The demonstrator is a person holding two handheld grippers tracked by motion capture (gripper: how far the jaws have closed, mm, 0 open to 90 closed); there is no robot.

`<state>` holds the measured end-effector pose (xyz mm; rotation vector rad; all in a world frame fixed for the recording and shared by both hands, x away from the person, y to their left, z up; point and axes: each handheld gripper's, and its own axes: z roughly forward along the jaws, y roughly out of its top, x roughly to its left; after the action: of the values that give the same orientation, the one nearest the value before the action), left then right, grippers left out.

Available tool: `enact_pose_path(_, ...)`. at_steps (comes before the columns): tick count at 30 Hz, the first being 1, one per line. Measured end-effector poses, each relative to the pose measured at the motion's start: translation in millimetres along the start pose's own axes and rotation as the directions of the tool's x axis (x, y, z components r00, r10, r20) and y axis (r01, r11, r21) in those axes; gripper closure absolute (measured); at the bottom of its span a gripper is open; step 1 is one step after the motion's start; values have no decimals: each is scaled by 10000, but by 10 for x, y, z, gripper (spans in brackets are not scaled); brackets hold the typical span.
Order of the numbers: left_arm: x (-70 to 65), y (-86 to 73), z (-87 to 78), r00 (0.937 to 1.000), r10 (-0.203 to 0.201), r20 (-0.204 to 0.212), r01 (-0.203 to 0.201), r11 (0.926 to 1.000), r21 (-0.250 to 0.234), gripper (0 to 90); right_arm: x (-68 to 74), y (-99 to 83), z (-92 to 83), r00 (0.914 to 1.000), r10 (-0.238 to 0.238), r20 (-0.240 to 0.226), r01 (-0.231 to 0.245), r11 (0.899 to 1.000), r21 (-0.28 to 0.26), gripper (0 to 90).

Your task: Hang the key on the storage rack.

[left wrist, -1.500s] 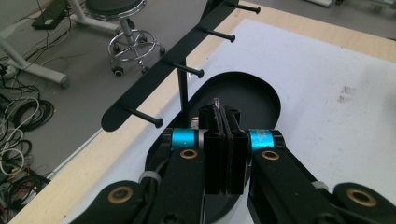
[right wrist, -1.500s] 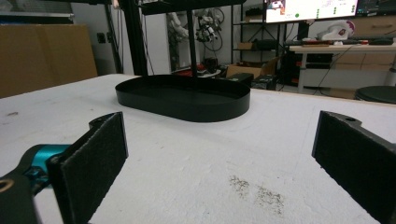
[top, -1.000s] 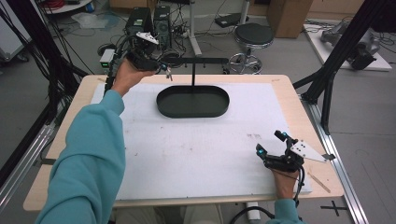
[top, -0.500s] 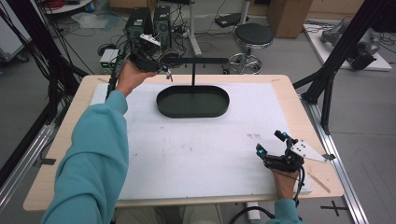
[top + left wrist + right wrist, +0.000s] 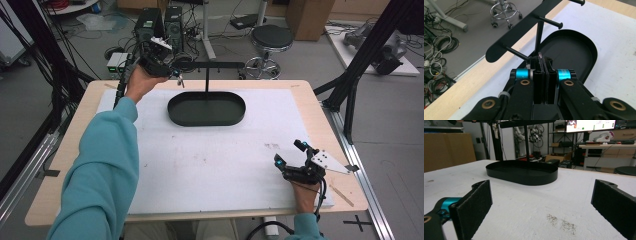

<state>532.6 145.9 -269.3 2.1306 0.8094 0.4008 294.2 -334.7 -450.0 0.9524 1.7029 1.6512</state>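
A black oval tray (image 5: 172,107) lies at the far middle of the white mat, with a thin post (image 5: 207,80) rising from it to a flat crossbar (image 5: 215,64). My left gripper (image 5: 175,74) is held up at the crossbar's left end. In the left gripper view its jaws (image 5: 542,60) are shut on a thin metal piece (image 5: 539,54), just below the bar's nearest peg (image 5: 517,52). A small key-like piece (image 5: 495,128) hangs by that end of the bar. My right gripper (image 5: 289,154) rests open on the mat at the near right, with bare mat between its pads (image 5: 476,205).
The white mat (image 5: 210,160) covers most of the wooden table (image 5: 75,150). A thin wooden stick (image 5: 341,194) lies at the table's near right corner. Beyond the far edge are a stool (image 5: 271,37), computer cases and loose cables on the floor.
My left gripper has shifted slightly to the right along the far edge, closer to the crossbar's left end. The right gripper has stayed put.
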Motion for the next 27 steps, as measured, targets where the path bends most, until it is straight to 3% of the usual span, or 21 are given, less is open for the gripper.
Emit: enact_pose_path(27, 101, -30, 23, 9995, -212, -251, 210, 9997, -85, 883, -2, 0, 1, 10000, 17, 2, -17, 10000, -15, 25)
